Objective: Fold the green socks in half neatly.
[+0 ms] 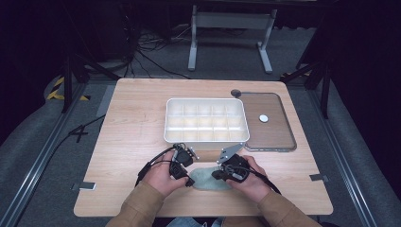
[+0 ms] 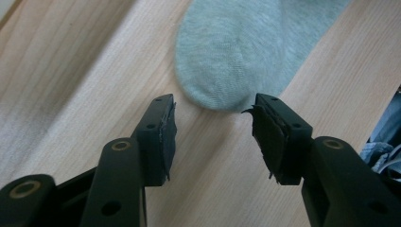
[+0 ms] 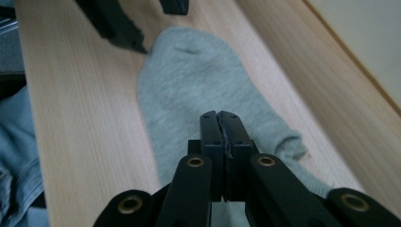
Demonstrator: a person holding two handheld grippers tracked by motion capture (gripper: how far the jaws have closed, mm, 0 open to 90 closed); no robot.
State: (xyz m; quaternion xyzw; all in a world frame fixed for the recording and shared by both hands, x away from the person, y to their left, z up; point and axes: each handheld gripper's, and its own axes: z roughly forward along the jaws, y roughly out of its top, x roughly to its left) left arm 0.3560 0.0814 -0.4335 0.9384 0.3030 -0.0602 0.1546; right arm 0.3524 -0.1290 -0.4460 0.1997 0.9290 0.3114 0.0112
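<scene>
Nearest me, my two hands hold the tongs low over the front of the table point(image 1: 123, 118), a pale wood top with straight grain and rounded corners. Between them lies the sock point(image 1: 208, 178), soft grey knit with a fine ribbed texture, flat on the wood close to the front edge.

My left gripper point(image 2: 213, 125) stands wide apart, its black jaws with worn rubber pads either side of the sock's rounded toe end, just short of it and holding nothing; bare wood shows between them. My right gripper point(image 3: 221, 127) has its jaws pressed together over the middle of the sock point(image 3: 189, 90); I cannot tell whether a fold of knit is caught between them. From there the left gripper's jaws show at the far toe end.

Farther off, just beyond my grippers, sits a white plastic box point(image 1: 206, 120), rectangular with rounded corners and split into a grid of small compartments. Just beside it on the right lies a clear flat lid point(image 1: 276, 137) with a white round knob point(image 1: 263, 118). Open wood stretches left and right of the box. I can read no writing anywhere.
</scene>
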